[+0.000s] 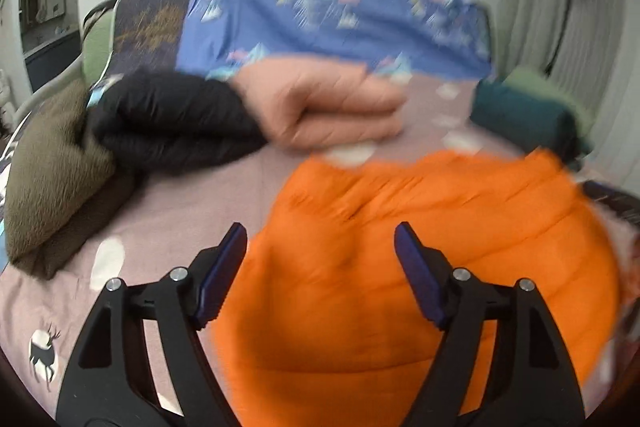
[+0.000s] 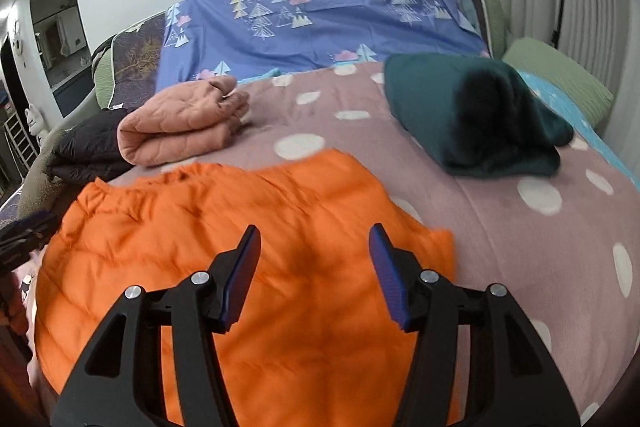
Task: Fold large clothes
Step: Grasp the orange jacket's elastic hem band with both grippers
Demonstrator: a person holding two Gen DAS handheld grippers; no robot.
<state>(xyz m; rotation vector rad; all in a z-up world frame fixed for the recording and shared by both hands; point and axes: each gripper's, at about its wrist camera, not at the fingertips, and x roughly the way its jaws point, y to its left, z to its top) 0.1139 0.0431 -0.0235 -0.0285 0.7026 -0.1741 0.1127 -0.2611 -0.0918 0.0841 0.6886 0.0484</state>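
Your left tool (image 1: 320, 239) and right tool (image 2: 315, 241) both hang open and empty directly over the orange puffer jacket (image 2: 240, 247), spread flat at the bed's (image 2: 500, 227) near edge.

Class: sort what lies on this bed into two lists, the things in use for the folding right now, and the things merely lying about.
In use:
orange jacket
left gripper, open above it
right gripper, open above it

Lying about:
pink quilted garment, folded
black garment
dark green garment
olive fleece
blue tree-print sheet
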